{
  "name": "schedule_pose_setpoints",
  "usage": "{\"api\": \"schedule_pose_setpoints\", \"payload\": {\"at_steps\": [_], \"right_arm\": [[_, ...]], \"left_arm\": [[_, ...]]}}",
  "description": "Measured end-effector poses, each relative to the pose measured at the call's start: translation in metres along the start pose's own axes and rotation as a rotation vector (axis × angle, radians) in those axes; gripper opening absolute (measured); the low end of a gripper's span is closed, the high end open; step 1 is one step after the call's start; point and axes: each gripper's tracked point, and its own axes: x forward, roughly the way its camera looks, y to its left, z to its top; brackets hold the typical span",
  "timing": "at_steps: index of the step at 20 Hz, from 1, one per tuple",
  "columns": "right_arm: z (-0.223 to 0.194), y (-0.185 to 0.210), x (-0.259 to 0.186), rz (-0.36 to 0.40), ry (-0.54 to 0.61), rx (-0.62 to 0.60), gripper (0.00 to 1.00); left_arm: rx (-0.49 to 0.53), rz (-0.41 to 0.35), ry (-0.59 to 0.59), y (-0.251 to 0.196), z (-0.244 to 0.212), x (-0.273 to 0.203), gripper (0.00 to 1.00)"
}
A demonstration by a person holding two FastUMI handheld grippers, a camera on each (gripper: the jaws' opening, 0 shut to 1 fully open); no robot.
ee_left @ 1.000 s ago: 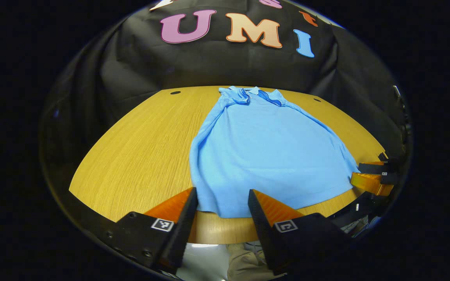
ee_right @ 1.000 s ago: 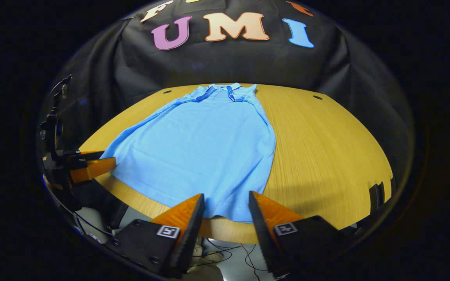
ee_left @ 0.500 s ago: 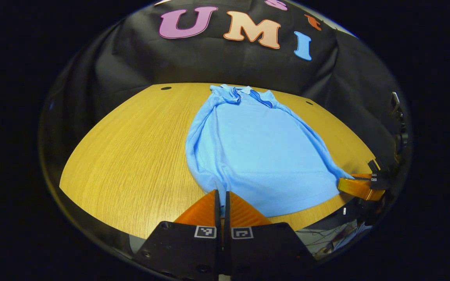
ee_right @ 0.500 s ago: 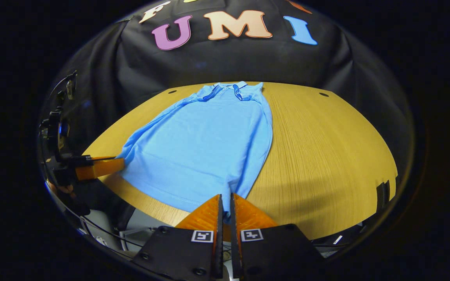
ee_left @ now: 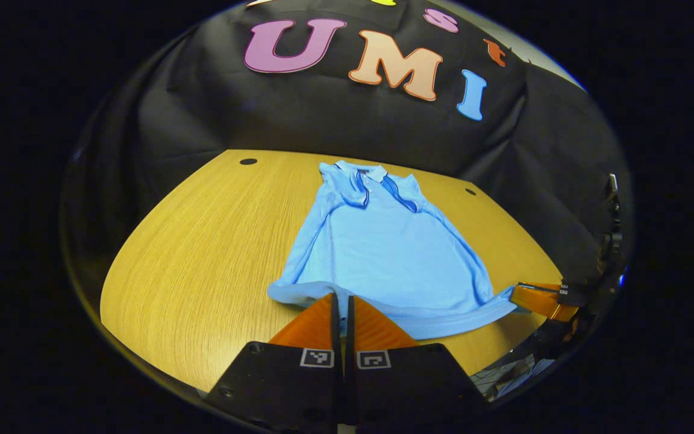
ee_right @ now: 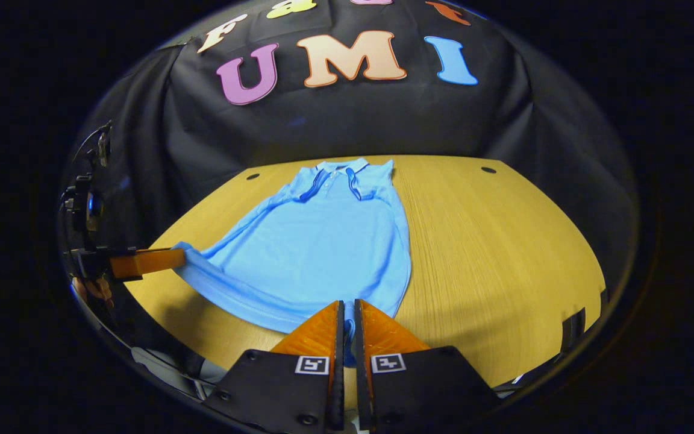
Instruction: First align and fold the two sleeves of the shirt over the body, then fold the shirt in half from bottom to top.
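1. My left gripper (ee_left: pixel 342 307) is closed tight on the bottom hem of the shirt (ee_left: pixel 383 253) at its left corner, and my right gripper (ee_right: pixel 347 313) is pinched the same way on the right corner. The hem hangs lifted between them, just above the near part of the table (ee_left: pixel 202 241).
2. The rest of the shirt lies flat on the table, collar (ee_right: pixel 341 172) at the far end, sleeves already tucked over the body as far as I can judge.
3. Each bite takes only a thin strip of fabric. If I pull too quickly toward the collar, a corner could slip out and the fold would collapse on one side.
4. If my two hands travel at different speeds or heights, the hem will land skewed and the halves will not line up.
5. If I drag forward without lifting enough, the whole shirt may slide toward the far edge and the folded sleeves could come loose underneath.
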Motion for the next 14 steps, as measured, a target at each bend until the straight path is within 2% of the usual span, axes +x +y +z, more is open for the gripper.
{"api": "schedule_pose_setpoints", "payload": {"at_steps": [4, 8, 9, 10, 13, 14], "right_arm": [[0.056, -0.011, 0.025, -0.042, -0.07, -0.001, 0.11], [0.106, -0.021, 0.052, -0.085, -0.124, -0.002, 0.11], [0.115, -0.023, 0.059, -0.096, -0.13, 0.001, 0.06], [0.122, -0.024, 0.064, -0.104, -0.134, 0.007, 0.11], [0.125, -0.024, 0.073, -0.118, -0.128, 0.026, 0.11], [0.122, -0.024, 0.075, -0.124, -0.12, 0.022, 0.06]], "left_arm": [[0.016, -0.033, -0.044, 0.006, 0.051, 0.029, 0.0], [0.012, -0.1, -0.077, 0.005, 0.099, 0.063, 0.0], [0.011, -0.116, -0.078, 0.004, 0.109, 0.073, 0.0], [0.018, -0.124, -0.08, 0.005, 0.116, 0.082, 0.0], [0.031, -0.162, -0.071, 0.002, 0.13, 0.105, 0.0], [0.035, -0.168, -0.067, 0.001, 0.132, 0.112, 0.0]]}}
